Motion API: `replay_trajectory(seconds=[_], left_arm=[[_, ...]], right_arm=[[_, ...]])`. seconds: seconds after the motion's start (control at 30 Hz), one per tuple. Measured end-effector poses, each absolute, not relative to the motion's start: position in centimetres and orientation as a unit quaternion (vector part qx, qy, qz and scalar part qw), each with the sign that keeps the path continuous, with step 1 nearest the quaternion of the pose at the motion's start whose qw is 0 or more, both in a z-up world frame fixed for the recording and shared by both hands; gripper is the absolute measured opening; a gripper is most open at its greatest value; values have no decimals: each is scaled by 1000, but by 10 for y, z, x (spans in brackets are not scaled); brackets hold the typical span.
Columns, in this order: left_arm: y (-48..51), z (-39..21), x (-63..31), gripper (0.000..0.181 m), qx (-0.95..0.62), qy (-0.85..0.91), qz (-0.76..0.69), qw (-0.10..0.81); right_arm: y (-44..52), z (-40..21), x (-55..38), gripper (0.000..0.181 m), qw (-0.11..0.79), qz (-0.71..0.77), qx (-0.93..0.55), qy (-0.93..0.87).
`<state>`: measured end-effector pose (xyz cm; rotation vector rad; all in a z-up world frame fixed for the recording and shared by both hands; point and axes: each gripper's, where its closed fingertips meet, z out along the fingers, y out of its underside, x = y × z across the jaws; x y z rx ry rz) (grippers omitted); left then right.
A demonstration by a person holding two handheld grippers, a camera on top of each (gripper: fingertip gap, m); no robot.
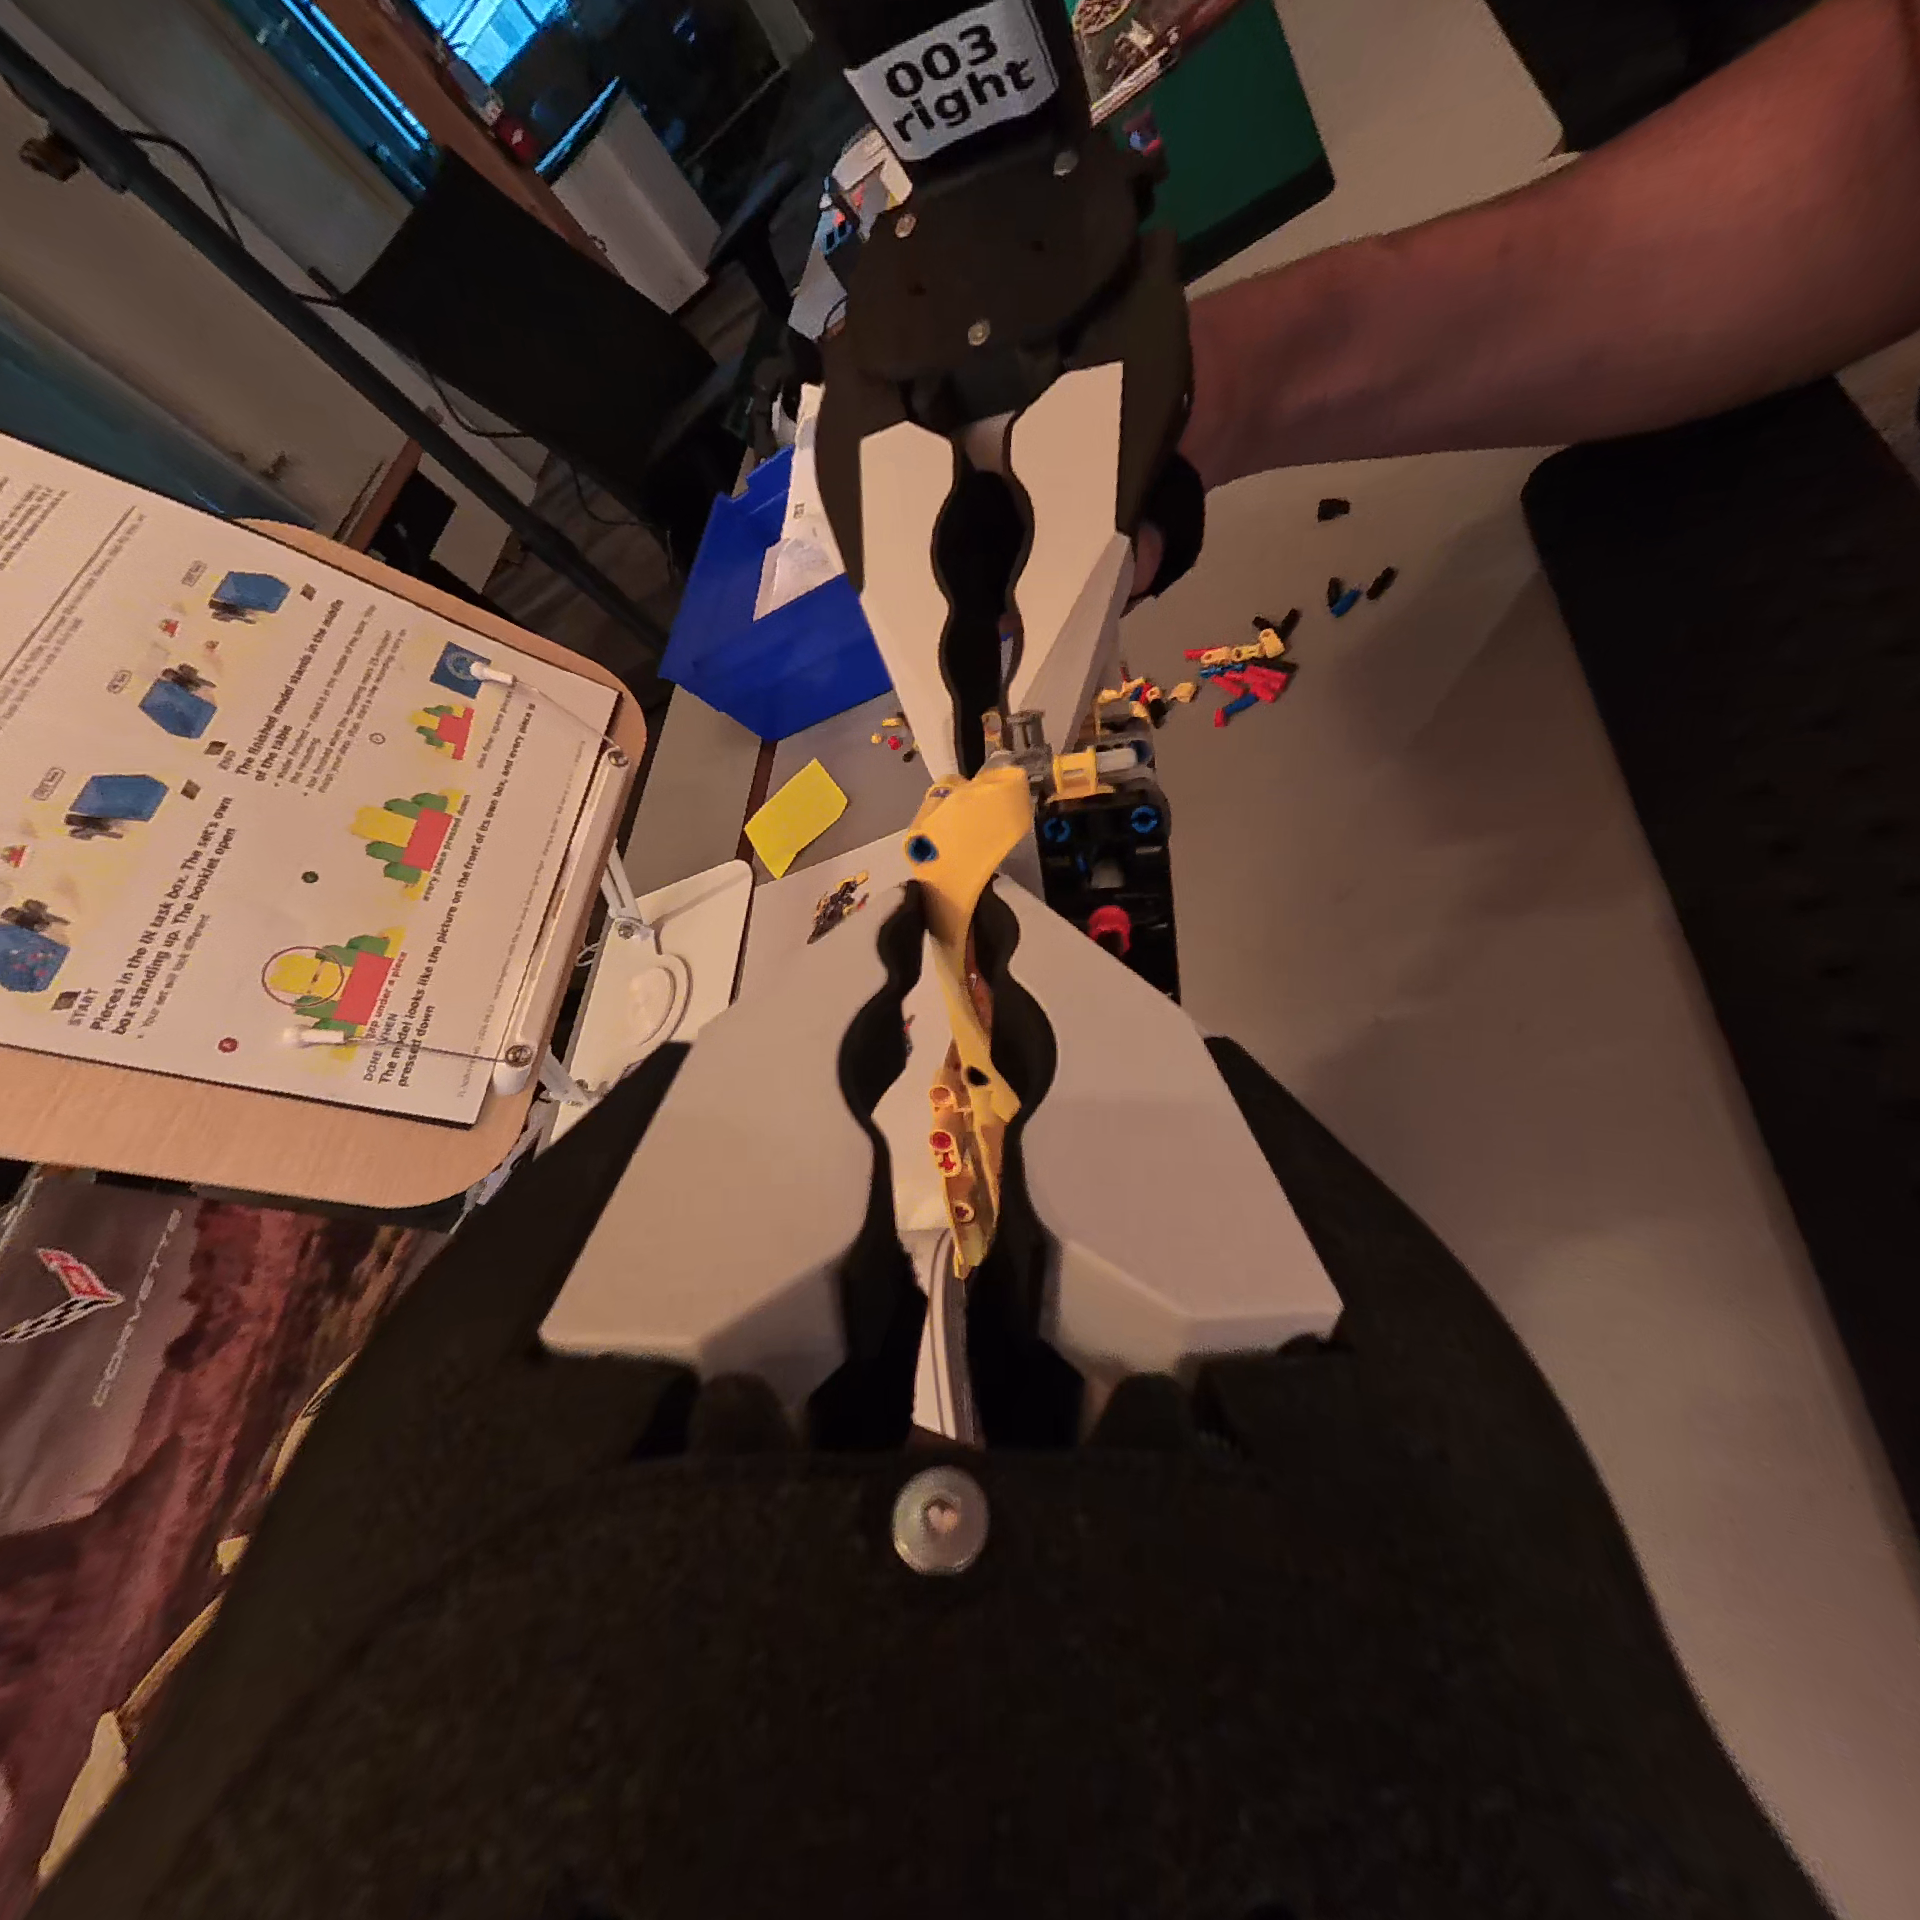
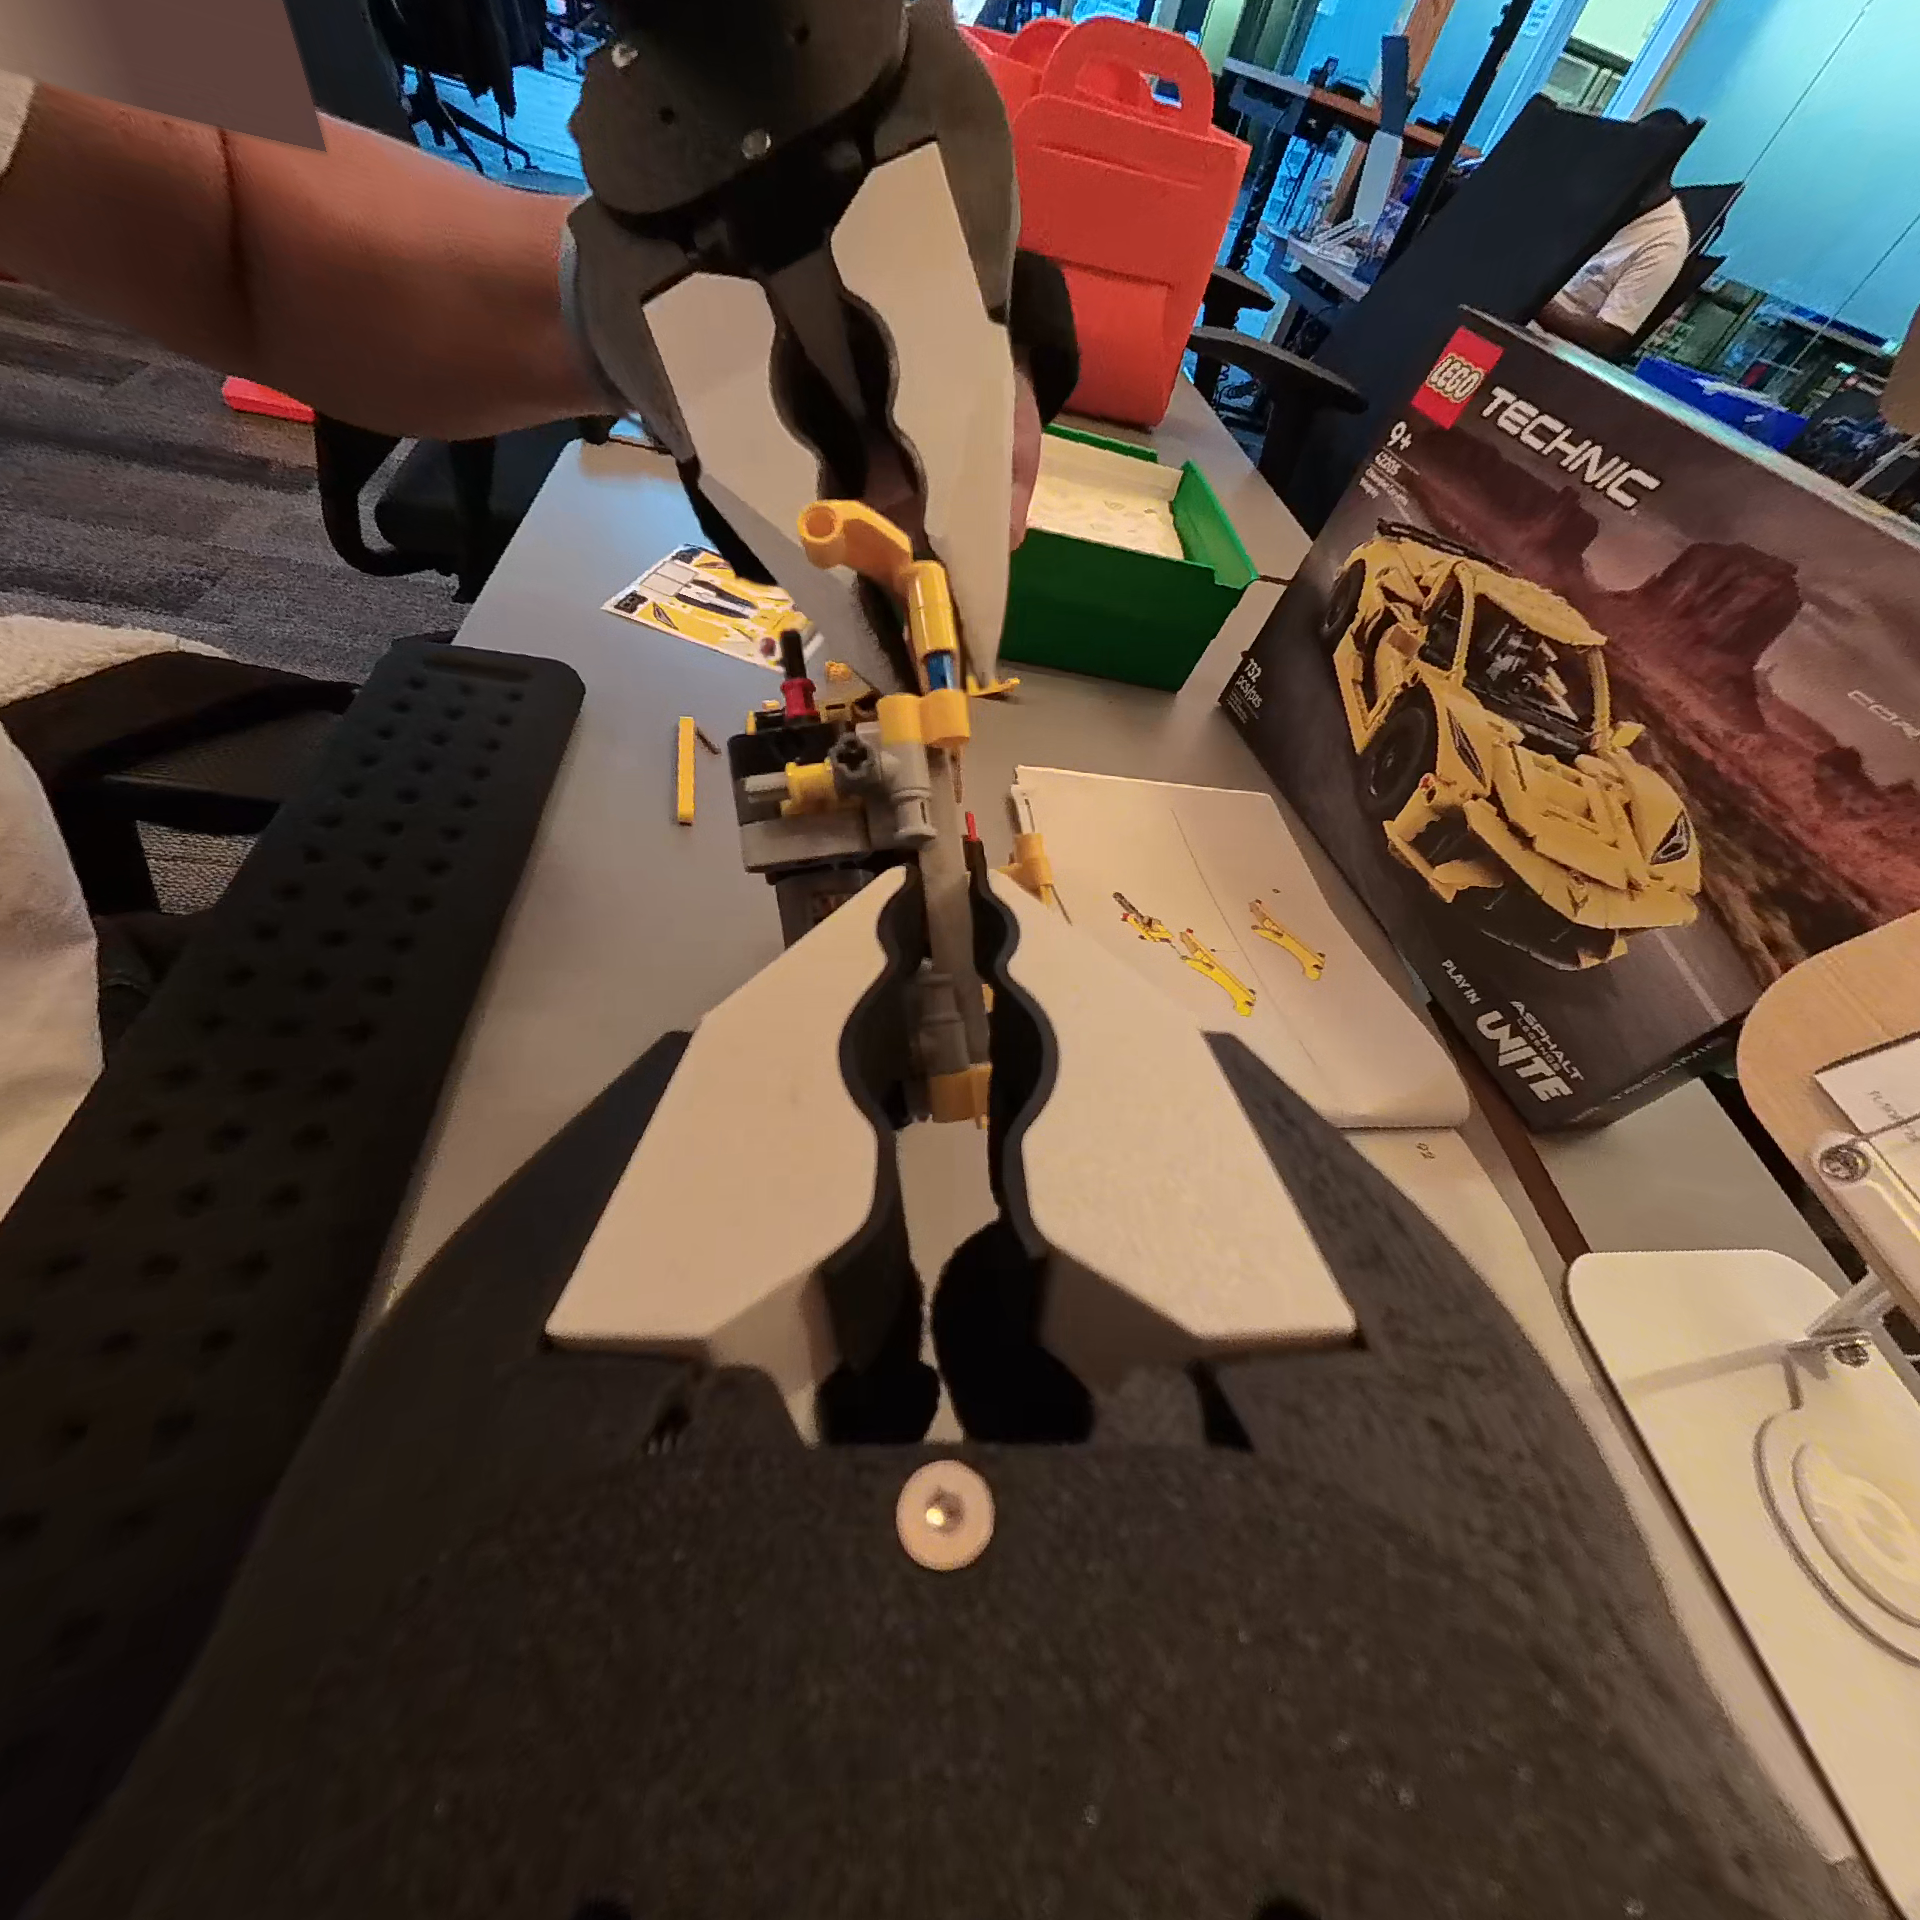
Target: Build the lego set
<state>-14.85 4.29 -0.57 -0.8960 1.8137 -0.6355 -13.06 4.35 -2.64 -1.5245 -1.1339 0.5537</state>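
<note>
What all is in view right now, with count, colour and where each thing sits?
yellow panel: one, yellow, clamped in left gripper
grey-yellow assembly: one, held by right gripper
loose pieces: many, red, yellow, blue, black, on table
set box: one, dark, standing table's right
green bin: one, behind build
blue bin: one, far edge
instruction booklet: one, white, open
left gripper: shut
right gripper: shut

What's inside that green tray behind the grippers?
The green tray holds something flat and white with faint pale marks, filling its visible floor. The left gripper, shut on a yellow curved piece, covers the tray's near-left part, so anything there is hidden.
</note>
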Motion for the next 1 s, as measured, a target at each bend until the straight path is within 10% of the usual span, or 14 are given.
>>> replay_trajectory(seconds=[1.0], left_arm=[[43, 8, -157, 9, -411, 628, -445, 489]], right_arm=[[40, -6, -137, 7, 465, 244, -670, -524]])
